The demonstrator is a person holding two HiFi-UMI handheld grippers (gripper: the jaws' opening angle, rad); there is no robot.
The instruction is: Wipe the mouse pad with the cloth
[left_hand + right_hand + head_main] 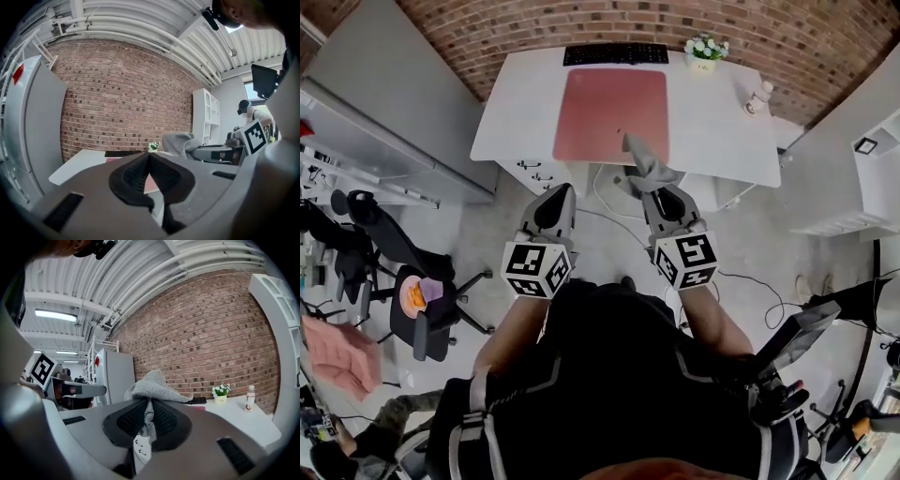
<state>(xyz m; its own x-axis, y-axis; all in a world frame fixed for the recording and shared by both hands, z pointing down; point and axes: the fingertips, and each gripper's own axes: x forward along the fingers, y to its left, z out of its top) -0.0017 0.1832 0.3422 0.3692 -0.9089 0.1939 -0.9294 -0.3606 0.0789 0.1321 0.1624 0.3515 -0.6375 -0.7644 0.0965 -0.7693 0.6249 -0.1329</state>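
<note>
A large pink mouse pad (612, 114) lies on the white desk (712, 122), just in front of a black keyboard (615, 54). My right gripper (654, 190) is shut on a grey cloth (645, 161), which sticks up past its tips near the desk's front edge. In the right gripper view the cloth (152, 386) bunches above the closed jaws. My left gripper (553, 204) hangs shut and holds nothing, below the desk's front edge. In the left gripper view its pads (136, 176) meet, and the cloth (179, 142) shows to the right.
A small pot of white flowers (705, 52) and a little bottle (757, 97) stand at the desk's back right. Cables trail on the floor under the desk. Office chairs (422, 305) stand at the left, a white shelf unit (872, 178) at the right.
</note>
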